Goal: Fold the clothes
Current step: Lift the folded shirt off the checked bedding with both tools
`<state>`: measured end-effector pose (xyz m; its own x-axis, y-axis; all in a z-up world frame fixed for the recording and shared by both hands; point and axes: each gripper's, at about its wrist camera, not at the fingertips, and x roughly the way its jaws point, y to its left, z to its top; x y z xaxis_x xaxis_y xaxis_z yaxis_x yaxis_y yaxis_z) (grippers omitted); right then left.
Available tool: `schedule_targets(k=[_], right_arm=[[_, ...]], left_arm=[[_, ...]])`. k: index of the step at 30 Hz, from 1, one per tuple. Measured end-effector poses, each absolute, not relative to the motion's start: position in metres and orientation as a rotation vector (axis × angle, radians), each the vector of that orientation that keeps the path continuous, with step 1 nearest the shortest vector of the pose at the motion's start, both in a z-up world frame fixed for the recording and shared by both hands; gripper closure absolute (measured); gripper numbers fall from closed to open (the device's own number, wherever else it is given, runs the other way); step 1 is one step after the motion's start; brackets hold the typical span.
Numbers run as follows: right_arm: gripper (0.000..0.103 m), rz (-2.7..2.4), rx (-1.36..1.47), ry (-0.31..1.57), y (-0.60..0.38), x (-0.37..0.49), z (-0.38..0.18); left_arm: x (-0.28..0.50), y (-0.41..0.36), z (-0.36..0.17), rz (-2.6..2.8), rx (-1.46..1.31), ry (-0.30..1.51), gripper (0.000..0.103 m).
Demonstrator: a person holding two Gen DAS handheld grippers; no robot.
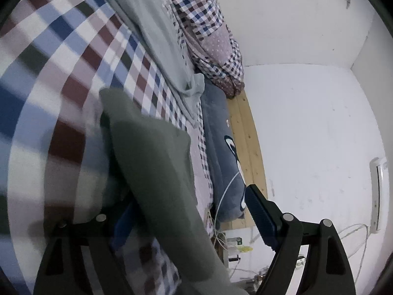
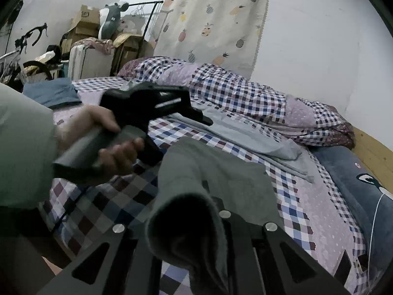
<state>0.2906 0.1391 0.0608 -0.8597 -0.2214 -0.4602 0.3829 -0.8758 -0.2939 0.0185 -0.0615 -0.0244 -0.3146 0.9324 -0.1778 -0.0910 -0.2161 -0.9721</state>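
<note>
A checked sheet [image 2: 289, 196] in blue, maroon and white squares covers the bed, with a rumpled matching quilt [image 2: 245, 93] heaped by the wall. A soft blue plush pillow [image 1: 218, 147] lies along the pale wooden bed frame [image 1: 248, 147]. A thick grey-green garment [image 1: 157, 172] drapes limply between the left gripper [image 1: 186, 218], whose fingers stand wide apart. It also covers the right gripper [image 2: 196, 221]; its grip I cannot tell. A hand [image 2: 103, 142] holds a blurred handle. No writing is legible.

a folded garment [image 2: 248, 132] lies on the bed [image 2: 319, 211], quilt [image 2: 245, 93] behind it.
</note>
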Motion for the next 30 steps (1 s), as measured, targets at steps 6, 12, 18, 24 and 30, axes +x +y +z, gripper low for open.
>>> schedule_targets(k=[6,12,18,24,30], right_arm=[[0.096,-2.720,0.608,0.519,0.149,0.300,0.064],[0.094,-2.700,0.677,0.592,0.138,0.300,0.046],[0.076,-2.680,0.836,0.651,0.122,0.308,0.021],[0.043,-2.695,0.907,0.645,0.101,0.328,0.014],[0.031,-2.692,0.859,0.610,0.071,0.354,0.031]], left_arm=[[-0.009,-0.052,-0.024,1.718,-1.128,-1.172,0.052],[-0.014,-0.047,-0.012,1.792,-1.141,-1.102,0.074],[0.003,-0.035,0.046,1.903,-1.089,-0.886,0.079],[0.034,-0.014,0.110,1.939,-0.973,-0.694,0.080],[0.073,-0.001,0.173,1.966,-0.852,-0.600,0.082]])
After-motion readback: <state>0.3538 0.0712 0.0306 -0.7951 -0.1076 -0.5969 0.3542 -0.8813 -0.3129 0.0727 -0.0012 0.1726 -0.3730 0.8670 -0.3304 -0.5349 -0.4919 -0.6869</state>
